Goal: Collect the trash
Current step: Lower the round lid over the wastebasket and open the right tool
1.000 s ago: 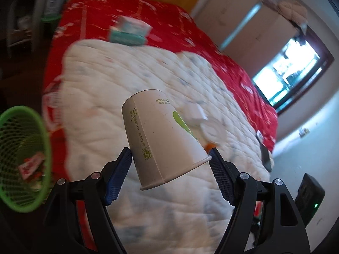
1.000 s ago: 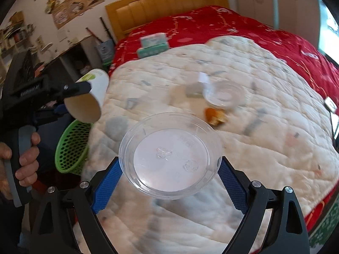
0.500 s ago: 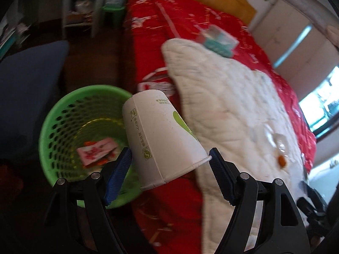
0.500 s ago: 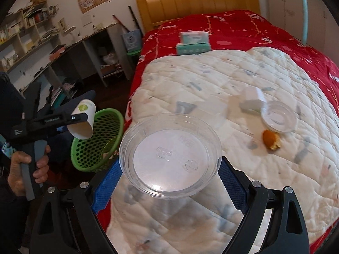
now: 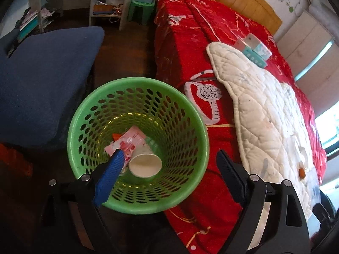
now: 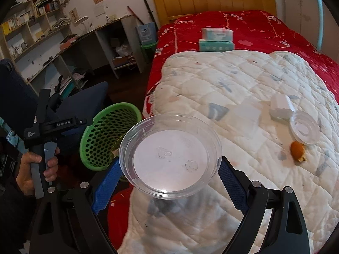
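My left gripper [image 5: 169, 158] hangs over the green basket [image 5: 186, 110], its jaws opening with nothing between them. The white paper cup [image 5: 145, 165] lies inside the basket, mouth towards me, beside a pink wrapper [image 5: 127, 140]. My right gripper [image 6: 169, 165] is shut on a clear plastic lid [image 6: 169, 155], held above the white quilt's near edge. In the right wrist view the green basket [image 6: 106, 139] stands on the floor left of the bed, and a hand holds the left gripper's handle [image 6: 40, 158] beside it. A second clear lid [image 6: 305, 129], a white box [image 6: 280, 108] and an orange peel [image 6: 297, 150] lie on the quilt.
The red bed [image 5: 180, 48] carries a white quilt [image 6: 243, 80] and a stack of tissue packs [image 6: 216, 40]. A dark blue seat [image 5: 42, 74] stands left of the basket. Desk shelves [image 6: 70, 48] and a small green stool [image 5: 139, 10] line the far wall.
The left gripper swung from over the bed to above the basket and let go of the paper cup, which now lies inside. The right gripper drifted towards the basket, still holding the lid.
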### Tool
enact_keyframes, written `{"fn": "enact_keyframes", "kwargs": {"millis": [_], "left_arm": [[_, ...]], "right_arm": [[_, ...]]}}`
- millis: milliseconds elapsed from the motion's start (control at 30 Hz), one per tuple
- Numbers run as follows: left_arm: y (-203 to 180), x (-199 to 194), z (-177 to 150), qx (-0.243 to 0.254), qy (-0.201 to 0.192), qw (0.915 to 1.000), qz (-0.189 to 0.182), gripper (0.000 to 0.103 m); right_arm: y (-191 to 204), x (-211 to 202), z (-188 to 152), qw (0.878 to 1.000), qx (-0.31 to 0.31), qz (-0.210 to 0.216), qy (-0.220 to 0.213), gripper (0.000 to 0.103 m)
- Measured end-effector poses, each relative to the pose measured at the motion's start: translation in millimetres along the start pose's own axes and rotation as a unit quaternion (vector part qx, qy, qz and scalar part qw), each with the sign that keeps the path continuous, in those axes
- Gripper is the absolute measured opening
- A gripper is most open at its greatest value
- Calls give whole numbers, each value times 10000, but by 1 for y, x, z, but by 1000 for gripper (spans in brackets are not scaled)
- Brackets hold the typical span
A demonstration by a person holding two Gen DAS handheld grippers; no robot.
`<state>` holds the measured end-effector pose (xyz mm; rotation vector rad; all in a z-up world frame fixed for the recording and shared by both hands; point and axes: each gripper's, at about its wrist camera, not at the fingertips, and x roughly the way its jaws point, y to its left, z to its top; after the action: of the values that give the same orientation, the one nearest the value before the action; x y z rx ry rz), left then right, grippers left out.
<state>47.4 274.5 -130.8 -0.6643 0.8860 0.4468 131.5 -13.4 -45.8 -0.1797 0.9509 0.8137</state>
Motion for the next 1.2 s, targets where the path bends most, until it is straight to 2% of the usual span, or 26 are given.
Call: {"fn": "enact_keyframes", "kwargs": {"millis": [567, 900, 1200], "left_arm": [[51, -64, -31, -234, -551, 9974, 408, 87], [83, -79, -39, -407, -671, 9949, 639, 87], [93, -85, -41, -456, -736, 9934, 750, 87]], "right_arm": [[86, 61, 33, 9958, -633, 595, 288, 87], [134, 102, 44, 9921, -880, 763, 469, 87], [168, 134, 52, 9899, -942, 882, 592, 87]]}}
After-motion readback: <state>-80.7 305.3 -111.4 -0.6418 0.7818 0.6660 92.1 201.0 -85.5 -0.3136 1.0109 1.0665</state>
